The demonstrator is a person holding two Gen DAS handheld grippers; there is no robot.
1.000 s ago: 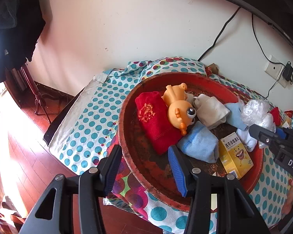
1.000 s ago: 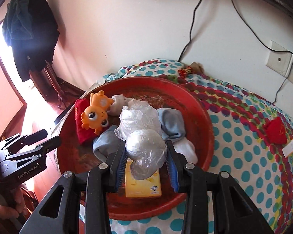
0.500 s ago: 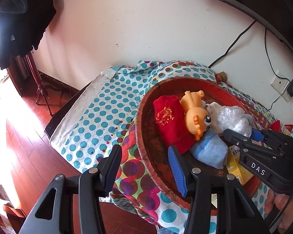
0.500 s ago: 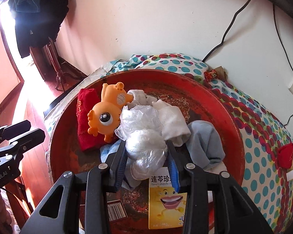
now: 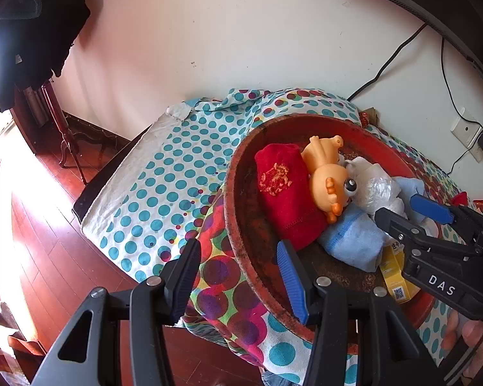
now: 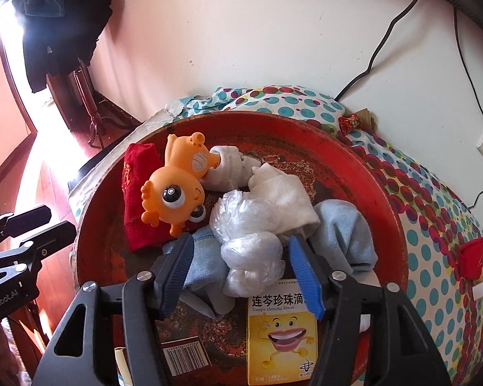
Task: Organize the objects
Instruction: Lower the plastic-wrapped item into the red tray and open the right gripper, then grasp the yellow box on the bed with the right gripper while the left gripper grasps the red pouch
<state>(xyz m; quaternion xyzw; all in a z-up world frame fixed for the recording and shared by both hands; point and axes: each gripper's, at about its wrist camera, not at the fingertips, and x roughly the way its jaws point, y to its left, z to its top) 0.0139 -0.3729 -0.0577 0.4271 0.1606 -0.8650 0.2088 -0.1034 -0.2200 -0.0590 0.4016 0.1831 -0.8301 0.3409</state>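
At the far left of the right wrist view, the left hand-held gripper hangs beside the left rim of the round red basin, its black fingers spread apart with nothing between them. In its own view the blue-padded fingers straddle the near left rim of the basin, released and not touching it.

Inside the basin, against the left wall, lies a folded red cloth with gold embroidery. Just right of it, resting partly on it, is an orange rubber fish toy with big eyes, lying on its side. A rolled white sock touches the toy's far right side, and a second white cloth lies right of that.

In the middle, the crumpled clear plastic bag sits on top of a light blue sock. The right hand-held gripper is released, its two fingers standing either side of the bag; whether either pad touches it cannot be told. Right of the bag lies another light blue cloth.

Near the front of the basin, a barcode-printed card lies left of a yellow medicine box with a smiling cartoon face.

The basin stands on a counter covered by a polka-dot cloth. On it at the right lies a small red pouch.
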